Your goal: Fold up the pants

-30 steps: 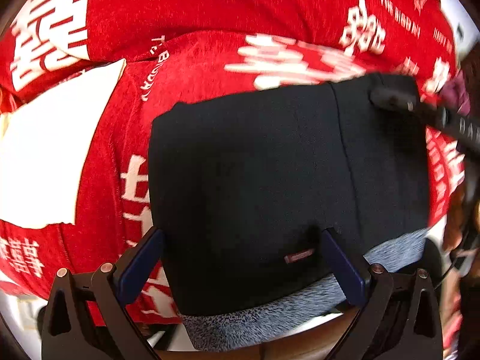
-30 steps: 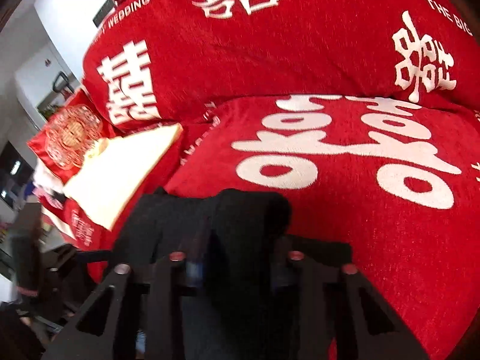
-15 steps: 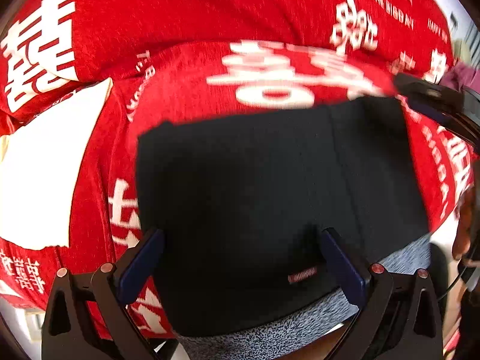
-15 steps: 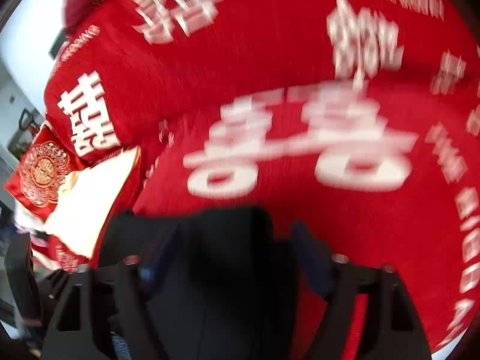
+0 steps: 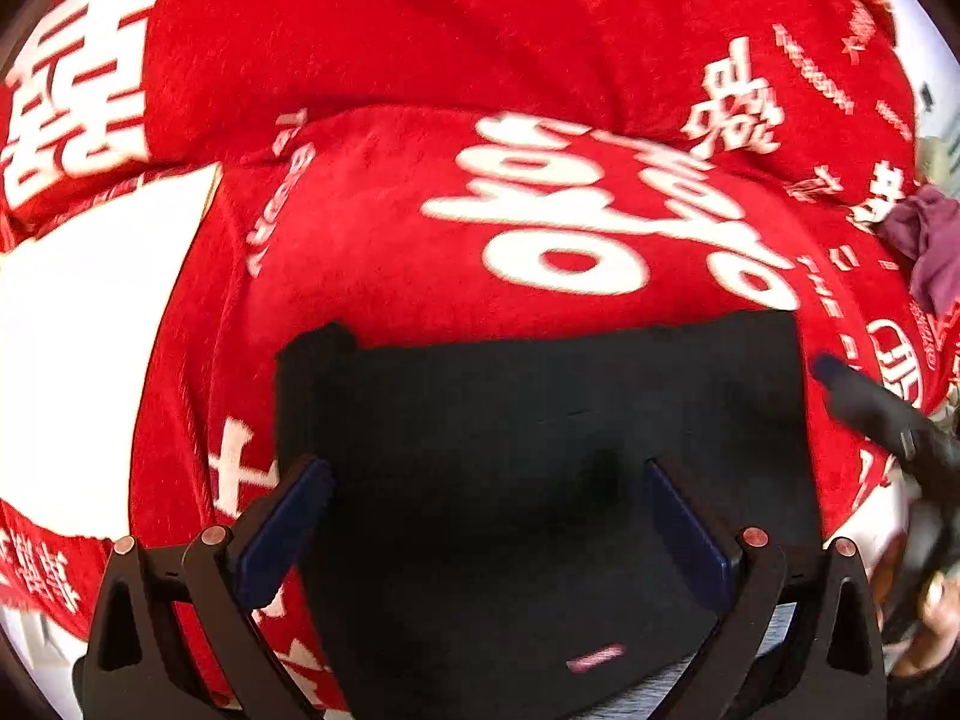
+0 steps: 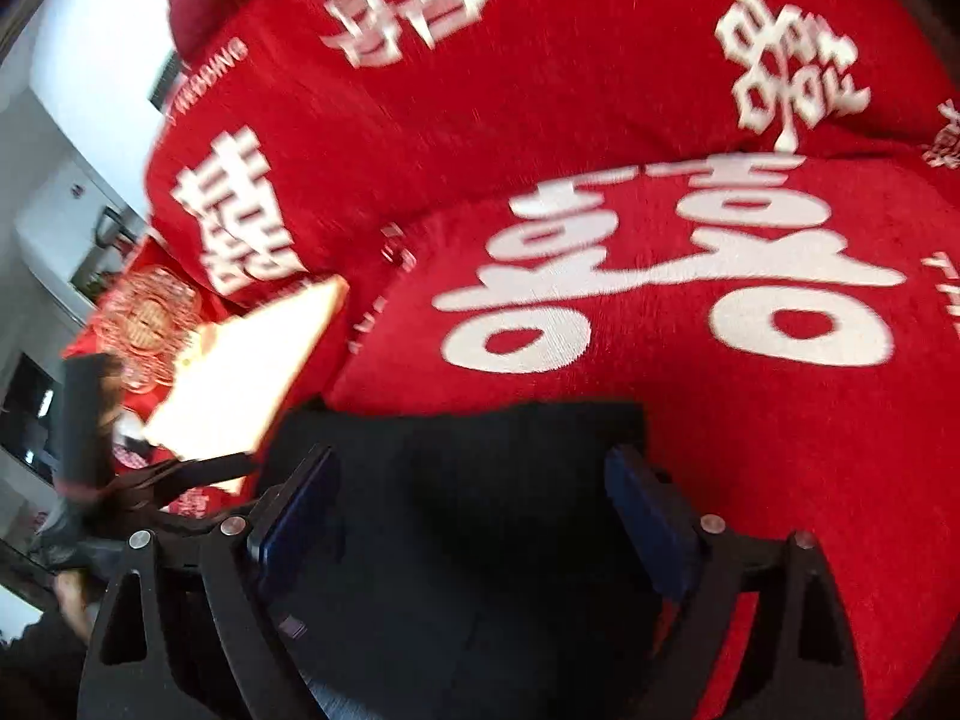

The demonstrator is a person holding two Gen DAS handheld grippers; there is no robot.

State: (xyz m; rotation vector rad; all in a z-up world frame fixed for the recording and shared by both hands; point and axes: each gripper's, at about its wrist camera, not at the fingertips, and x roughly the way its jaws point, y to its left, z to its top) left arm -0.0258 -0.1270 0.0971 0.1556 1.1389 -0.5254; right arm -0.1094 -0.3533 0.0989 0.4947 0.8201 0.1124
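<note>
Nearest to me, the left tongs (image 5: 486, 531) stand with their blue pads wide apart over the black pants (image 5: 540, 450), nothing pinched between them. The right tongs (image 6: 474, 516) have just been opening; their pads now stand apart too, with the dark cloth lying loose between and below them, not clamped.

The pants are plain black, folded into a flat, roughly rectangular block with straight edges. A small reddish label (image 5: 595, 657) sits near the closest edge in the left wrist view. At the block's far left corner a short tab of fabric sticks up. The block lies on a red seat cushion (image 5: 384, 252) printed with large white characters.

Beyond and to the left, a pale flat sheet (image 6: 252, 378) rests on the red cover. Farther back, the red backrest (image 6: 540, 78) carries more white characters. At the right edge of the left wrist view lies a purple cloth (image 5: 930, 240). I see no containers in either view.
</note>
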